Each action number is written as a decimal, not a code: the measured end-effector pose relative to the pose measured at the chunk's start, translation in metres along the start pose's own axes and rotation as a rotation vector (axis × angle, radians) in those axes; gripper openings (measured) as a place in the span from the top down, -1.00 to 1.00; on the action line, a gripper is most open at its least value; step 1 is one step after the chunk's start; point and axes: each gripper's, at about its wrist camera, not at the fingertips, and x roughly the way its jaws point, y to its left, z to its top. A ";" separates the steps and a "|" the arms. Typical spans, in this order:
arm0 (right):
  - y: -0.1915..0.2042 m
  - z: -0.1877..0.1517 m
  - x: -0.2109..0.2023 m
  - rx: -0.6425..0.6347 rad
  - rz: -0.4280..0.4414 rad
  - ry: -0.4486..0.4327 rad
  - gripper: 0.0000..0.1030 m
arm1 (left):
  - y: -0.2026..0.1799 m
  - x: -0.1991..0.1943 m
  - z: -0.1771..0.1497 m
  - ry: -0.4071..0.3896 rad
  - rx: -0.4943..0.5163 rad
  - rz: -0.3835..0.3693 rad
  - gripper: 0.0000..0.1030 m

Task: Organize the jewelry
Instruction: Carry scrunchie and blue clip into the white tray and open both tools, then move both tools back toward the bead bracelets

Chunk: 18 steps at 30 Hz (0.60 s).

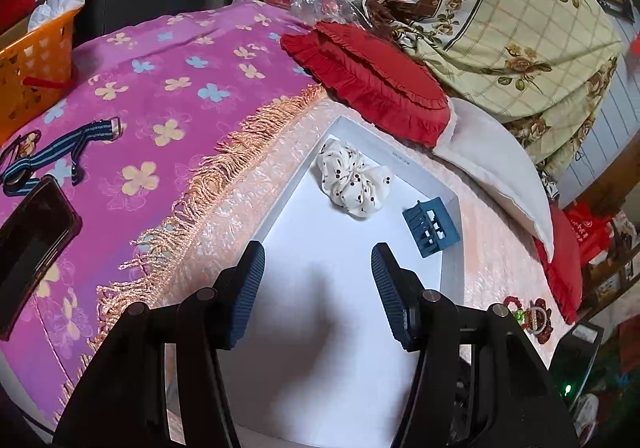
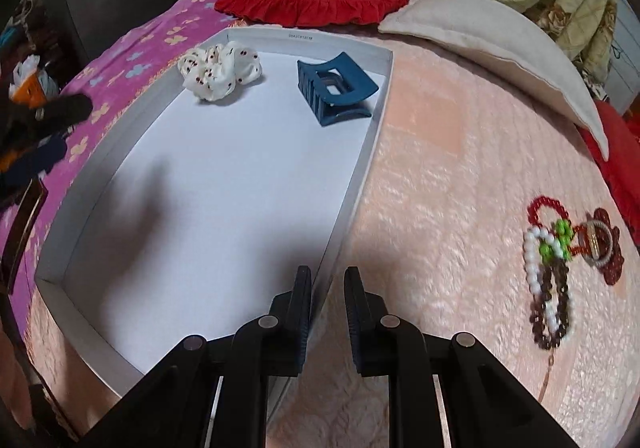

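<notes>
A white shallow tray (image 1: 304,328) (image 2: 224,188) lies on the pink bedspread. At its far end sit a white dotted scrunchie (image 1: 354,184) (image 2: 220,70) and a blue claw clip (image 1: 430,226) (image 2: 334,88). My left gripper (image 1: 318,252) hangs open over the tray's bare middle, with nothing between its pads. My right gripper (image 2: 328,276) stands over the tray's right wall with only a narrow gap between its jaws and holds nothing. A heap of beaded bracelets (image 2: 552,272) (image 1: 528,312) in red, white, green and dark brown lies on the bedspread right of the tray, apart from both grippers.
On the purple flowered blanket left of the tray lie a dark phone (image 1: 32,248) and a striped strap (image 1: 52,152), with an orange basket (image 1: 32,64) behind. A red frilled cushion (image 1: 368,80) and a white pillow (image 1: 500,168) border the tray's far side.
</notes>
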 end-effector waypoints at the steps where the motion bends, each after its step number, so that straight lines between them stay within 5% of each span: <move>1: 0.000 -0.003 -0.001 0.001 0.016 -0.002 0.69 | -0.001 0.000 -0.001 -0.001 0.004 0.005 -0.07; 6: -0.016 -0.016 -0.030 0.077 0.081 -0.086 0.63 | -0.009 0.003 -0.007 -0.022 0.049 0.050 -0.07; 9: -0.036 -0.036 -0.059 0.117 0.078 -0.157 0.17 | -0.013 0.003 -0.011 -0.033 0.072 0.074 -0.07; 18: -0.148 -0.142 -0.123 0.216 -0.174 -0.239 0.12 | -0.043 -0.009 -0.043 -0.046 0.160 0.063 -0.07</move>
